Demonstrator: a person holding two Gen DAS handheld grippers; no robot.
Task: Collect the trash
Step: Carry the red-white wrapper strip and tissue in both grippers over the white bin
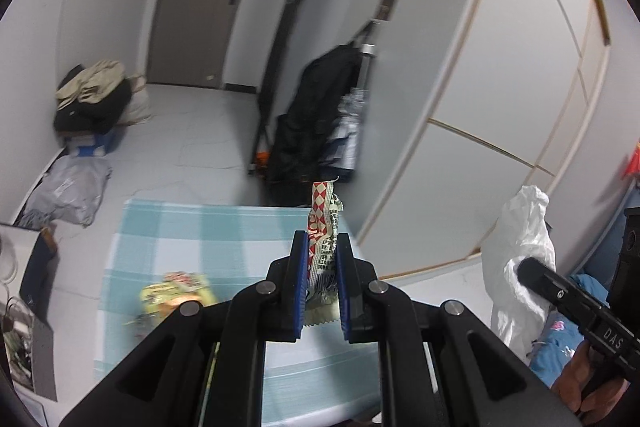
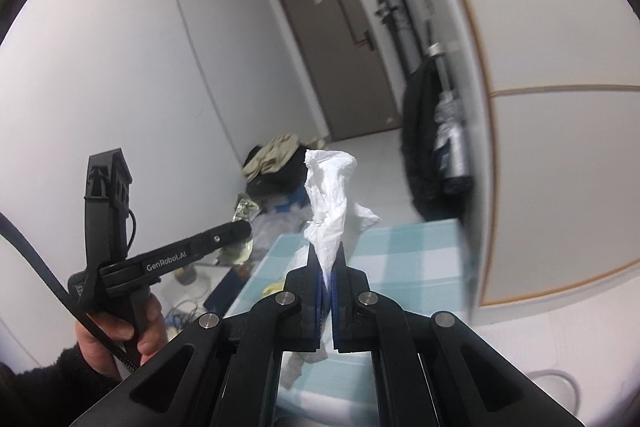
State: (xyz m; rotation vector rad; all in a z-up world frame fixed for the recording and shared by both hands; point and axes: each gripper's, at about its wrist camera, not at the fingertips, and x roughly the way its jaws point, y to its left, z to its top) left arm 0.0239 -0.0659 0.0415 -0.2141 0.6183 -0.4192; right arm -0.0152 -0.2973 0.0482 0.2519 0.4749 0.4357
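Hanging above the checked table, the white tissue could slip from the right gripper pinching it; smaller, the wrapper clamped in the left gripper might tear loose.

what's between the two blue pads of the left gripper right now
A crumpled snack wrapper with a red-and-white checked top, clamped upright in the left gripper above the checked cloth. The left wrist view shows it.
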